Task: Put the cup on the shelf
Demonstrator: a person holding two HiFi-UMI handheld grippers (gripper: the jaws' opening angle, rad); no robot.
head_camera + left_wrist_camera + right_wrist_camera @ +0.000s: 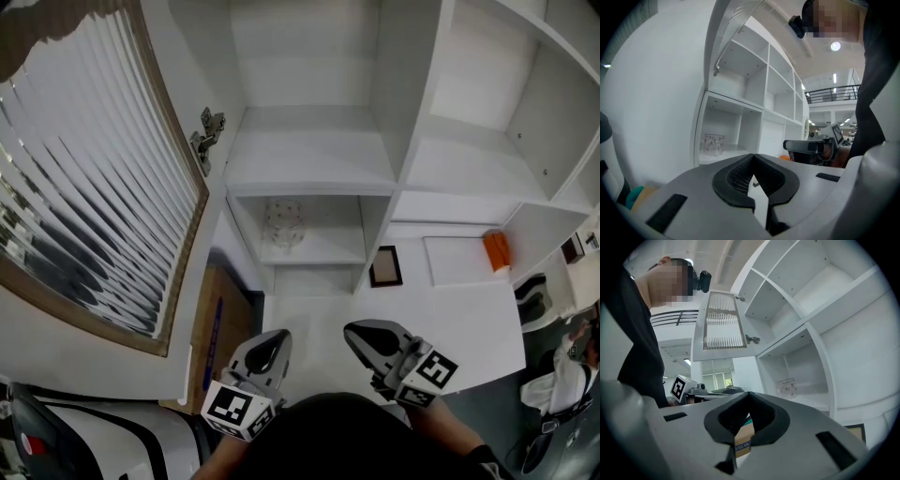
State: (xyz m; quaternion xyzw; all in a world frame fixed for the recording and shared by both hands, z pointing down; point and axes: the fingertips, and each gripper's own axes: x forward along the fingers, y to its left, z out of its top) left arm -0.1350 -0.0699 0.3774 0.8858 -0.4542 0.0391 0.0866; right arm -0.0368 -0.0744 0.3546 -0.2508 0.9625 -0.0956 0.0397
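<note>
Cup (284, 223) was clear glass with a faint speckled pattern and stood upright. It sat on the board of the lower-left compartment of the white shelf unit (323, 176), roughly centred and set back from the front edge.

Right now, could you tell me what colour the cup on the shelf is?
The cup is clear, faintly patterned; the left gripper view shows it best.
</note>
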